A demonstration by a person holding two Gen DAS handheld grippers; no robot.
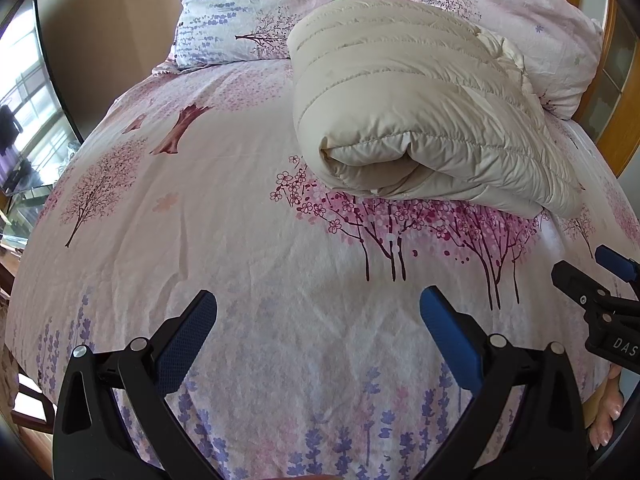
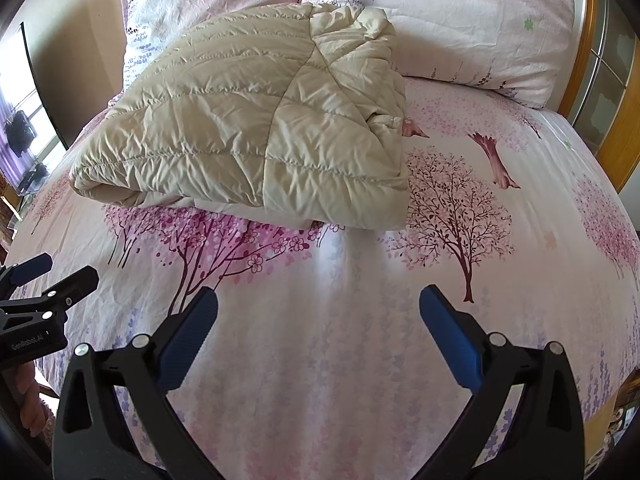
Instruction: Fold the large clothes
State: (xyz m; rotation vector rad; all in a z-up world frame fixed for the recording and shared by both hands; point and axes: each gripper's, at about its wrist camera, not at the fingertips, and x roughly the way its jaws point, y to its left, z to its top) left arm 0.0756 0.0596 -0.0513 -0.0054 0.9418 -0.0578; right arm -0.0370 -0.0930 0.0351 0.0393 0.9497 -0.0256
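While folded cream quilted jacket [image 1: 420, 120] is lying on floral bed [image 1: 224, 208], left hand-held gripper [image 1: 318, 320] and right hand-held gripper [image 2: 318, 320] are hovering near it, both spread apart, gripping nothing.

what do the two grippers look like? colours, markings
Both match: black plastic frames with triangular cut-outs and silver pivot bolts, and blue textured pads on the fingers. Left gripper, right gripper. White lettering "GenRobot.AI" marks the left body; "DAS" shows on the right.

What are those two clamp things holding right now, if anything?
Nothing. The left hand-held gripper and the right hand-held gripper are both open above the bedsheet, apart from the folded cream jacket.
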